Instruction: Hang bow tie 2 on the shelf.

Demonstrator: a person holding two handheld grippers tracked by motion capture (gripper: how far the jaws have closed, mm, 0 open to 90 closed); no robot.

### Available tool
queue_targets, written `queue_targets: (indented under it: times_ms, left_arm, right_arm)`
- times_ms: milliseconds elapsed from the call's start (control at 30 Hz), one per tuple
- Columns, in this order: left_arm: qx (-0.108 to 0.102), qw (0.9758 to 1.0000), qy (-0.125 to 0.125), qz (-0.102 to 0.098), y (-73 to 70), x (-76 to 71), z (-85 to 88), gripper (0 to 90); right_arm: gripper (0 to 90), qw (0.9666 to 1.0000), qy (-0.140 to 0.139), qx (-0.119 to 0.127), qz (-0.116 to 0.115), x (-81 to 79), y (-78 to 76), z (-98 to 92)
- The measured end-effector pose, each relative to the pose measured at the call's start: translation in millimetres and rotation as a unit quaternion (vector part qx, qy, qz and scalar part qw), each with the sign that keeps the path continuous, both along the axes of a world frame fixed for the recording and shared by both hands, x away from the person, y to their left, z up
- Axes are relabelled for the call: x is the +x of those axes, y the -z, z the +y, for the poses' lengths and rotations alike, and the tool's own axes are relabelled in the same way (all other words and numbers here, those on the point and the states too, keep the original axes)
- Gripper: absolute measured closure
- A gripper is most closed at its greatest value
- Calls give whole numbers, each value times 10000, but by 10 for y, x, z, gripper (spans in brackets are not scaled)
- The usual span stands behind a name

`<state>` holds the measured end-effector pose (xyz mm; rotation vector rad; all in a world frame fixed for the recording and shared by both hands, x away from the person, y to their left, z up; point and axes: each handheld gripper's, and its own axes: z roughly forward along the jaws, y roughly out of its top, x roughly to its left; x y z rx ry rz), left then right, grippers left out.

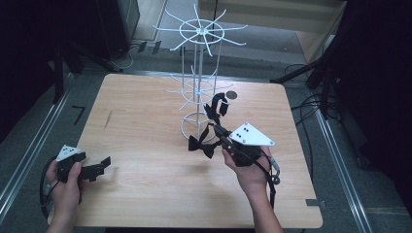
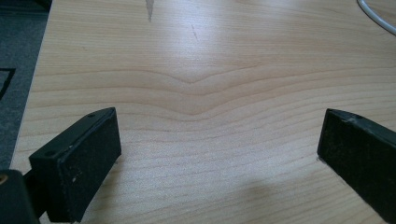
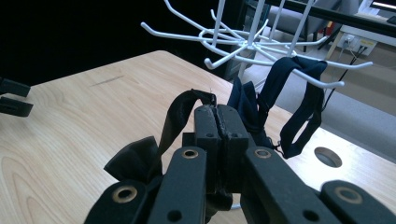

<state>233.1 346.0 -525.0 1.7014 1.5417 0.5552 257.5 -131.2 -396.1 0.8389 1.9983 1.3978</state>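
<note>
A: High view?
B: Right gripper (image 1: 217, 127) clamped on a black bow tie (image 1: 201, 144), lifted just in front of a white wire rack (image 1: 197, 73) on the table (image 1: 145, 145). Left gripper (image 1: 99, 167) near the left edge, unclenched.

A: Left gripper view?
B: Jaws wide apart over bare wood.

A: Right gripper view?
B: Jaws pinched on the tie's strap (image 3: 175, 116); another dark strap (image 3: 299, 93) hanging from a rack hook.

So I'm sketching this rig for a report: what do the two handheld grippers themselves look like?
Both are black. The left gripper and right gripper each carry a pale grey three-cornered plate on top, dotted with small dark holes. The jaws are flat rectangular black pads on linkage arms with brass-coloured rivets. A black cable trails from each. The forearms are bare, no sleeves.
</note>
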Motion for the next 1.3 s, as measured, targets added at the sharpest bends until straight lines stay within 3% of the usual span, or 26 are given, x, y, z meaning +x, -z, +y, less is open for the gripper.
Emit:
queue_targets:
  times_ms: [833, 1300]
  left_arm:
    - [-11, 10000, 10, -6, 2, 3, 0, 0]
    - [-11, 10000, 24, 3, 1, 2, 2, 0]
  right_arm:
    - [898, 9999, -31, 48, -87, 94, -167, 116]
    - [898, 10000, 18, 34, -71, 174, -188, 124]
